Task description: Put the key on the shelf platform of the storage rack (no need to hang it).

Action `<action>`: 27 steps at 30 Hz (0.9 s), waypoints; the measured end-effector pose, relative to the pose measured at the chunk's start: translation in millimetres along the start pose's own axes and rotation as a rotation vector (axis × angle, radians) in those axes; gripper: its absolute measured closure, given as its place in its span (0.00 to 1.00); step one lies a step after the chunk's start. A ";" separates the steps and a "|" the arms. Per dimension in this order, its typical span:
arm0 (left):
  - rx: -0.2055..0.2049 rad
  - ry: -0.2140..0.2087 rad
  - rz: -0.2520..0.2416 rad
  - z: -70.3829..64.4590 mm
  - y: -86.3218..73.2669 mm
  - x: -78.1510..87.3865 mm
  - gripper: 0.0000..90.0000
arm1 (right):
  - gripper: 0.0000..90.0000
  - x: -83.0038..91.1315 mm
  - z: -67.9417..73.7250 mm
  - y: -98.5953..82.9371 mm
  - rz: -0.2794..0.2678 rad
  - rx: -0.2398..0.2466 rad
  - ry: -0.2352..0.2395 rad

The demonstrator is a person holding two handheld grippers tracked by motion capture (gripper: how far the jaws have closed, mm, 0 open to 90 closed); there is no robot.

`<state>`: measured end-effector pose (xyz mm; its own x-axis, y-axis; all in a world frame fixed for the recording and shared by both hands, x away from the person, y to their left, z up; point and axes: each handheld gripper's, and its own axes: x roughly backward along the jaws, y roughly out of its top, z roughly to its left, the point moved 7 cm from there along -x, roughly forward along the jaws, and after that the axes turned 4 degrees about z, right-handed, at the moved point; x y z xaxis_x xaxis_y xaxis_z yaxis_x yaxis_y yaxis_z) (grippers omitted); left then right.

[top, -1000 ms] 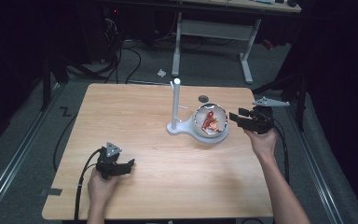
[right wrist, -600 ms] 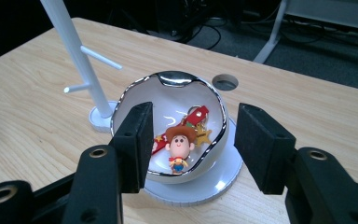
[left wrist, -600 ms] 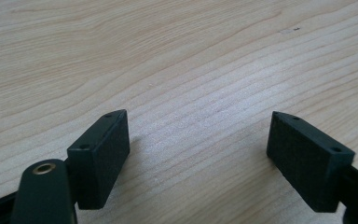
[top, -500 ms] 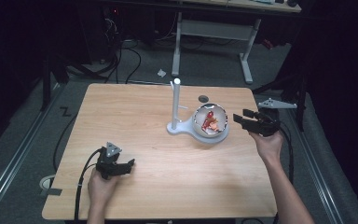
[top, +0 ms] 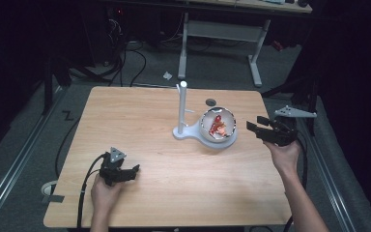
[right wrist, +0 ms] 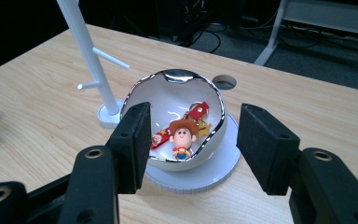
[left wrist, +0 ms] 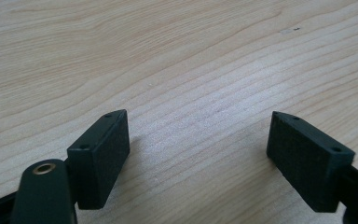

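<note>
A white egg-shaped bowl (top: 207, 129) (right wrist: 168, 95) with a shiny rim sits tilted on a round white base, right of the table's middle. Inside it lies a cowboy figure keychain (top: 218, 126) (right wrist: 182, 136) with a red strap. My right gripper (top: 254, 125) (right wrist: 196, 125) hovers just right of the bowl, open and holding nothing, its jaws pointing at the bowl's mouth. My left gripper (top: 135, 171) (left wrist: 198, 149) rests on the wood at the front left, open, with only bare table between its jaws.
A white peg stand (top: 182, 108) (right wrist: 89, 51) rises right beside the bowl on its left. A round cable hole (top: 211, 102) (right wrist: 224, 82) lies behind the bowl. The wooden table (top: 145, 121) ends close behind my right hand. Desk legs and cables are on the floor beyond.
My right gripper has drawn back a little to the right, away from the bowl. The left gripper has stayed put.
</note>
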<state>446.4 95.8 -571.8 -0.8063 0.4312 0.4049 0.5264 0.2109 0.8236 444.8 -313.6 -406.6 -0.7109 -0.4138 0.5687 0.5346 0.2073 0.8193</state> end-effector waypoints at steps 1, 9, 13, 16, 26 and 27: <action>-0.001 0.001 0.000 0.1 0.0 0.0 0.24 | 0.50 2.2 -0.9 -2.2 0.001 -0.007 0.000; 0.000 0.000 0.000 0.0 0.0 0.0 0.24 | 0.49 15.0 4.9 -4.5 -0.008 0.010 0.003; -0.001 0.000 0.000 0.0 0.0 0.0 0.24 | 0.48 19.1 8.4 -6.5 0.000 0.027 -0.001; 0.000 0.000 0.000 0.0 0.0 0.0 0.24 | 0.48 22.4 11.1 -7.5 0.001 0.036 -0.001; 0.002 0.001 -0.002 0.0 0.1 -0.1 0.24 | 0.47 34.2 22.2 -10.4 -0.008 0.061 0.014; 0.001 0.001 -0.001 0.1 0.1 -0.1 0.24 | 0.48 35.8 23.3 -10.5 -0.011 0.059 0.014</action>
<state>446.6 95.8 -571.8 -0.8074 0.4298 0.4042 0.5255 0.2126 0.8238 403.0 -310.0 -393.1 -0.7100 -0.4285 0.5588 0.4988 0.2542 0.8286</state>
